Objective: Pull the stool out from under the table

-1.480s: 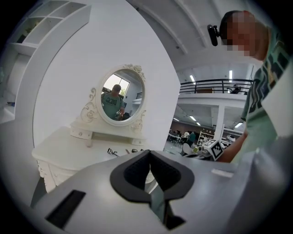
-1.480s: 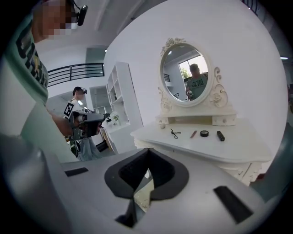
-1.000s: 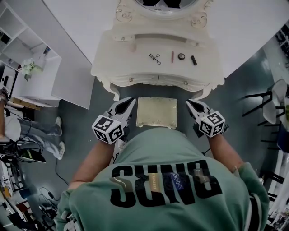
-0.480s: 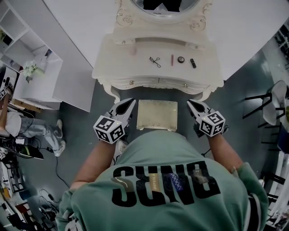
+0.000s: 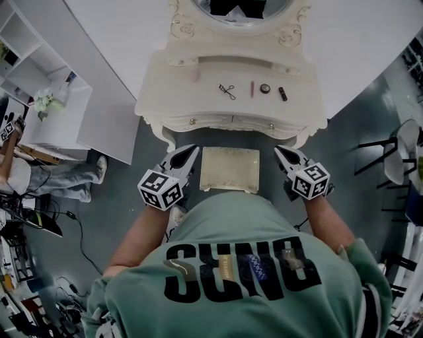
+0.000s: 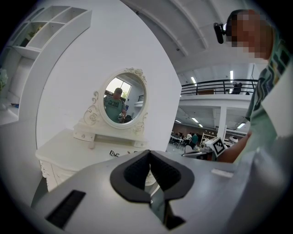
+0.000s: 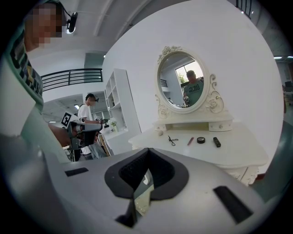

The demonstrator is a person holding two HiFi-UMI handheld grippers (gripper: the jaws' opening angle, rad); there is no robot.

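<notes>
The stool [image 5: 229, 168], with a cream square seat, stands on the grey floor just in front of the white dressing table [image 5: 198, 109]. My left gripper [image 5: 193, 149] hangs beside the seat's left edge and my right gripper [image 5: 277, 150] beside its right edge. Both are apart from the seat and point toward the table. In the left gripper view the left gripper [image 6: 149, 154] has its black pads together with nothing between them. The right gripper [image 7: 146, 153] in its own view is likewise shut and empty. My body hides the stool's near edge.
An oval mirror [image 5: 241, 10] tops the table, which carries an eyelash curler [image 5: 227, 88], a red stick [image 5: 252, 86], a round compact [image 5: 265, 86] and a black tube [image 5: 283, 93]. A white shelf unit [image 5: 59, 115] and another person [image 5: 39, 178] are at left, dark chairs [image 5: 396, 152] at right.
Neither gripper nor the stool has visibly moved. The person at the left has shifted their legs.
</notes>
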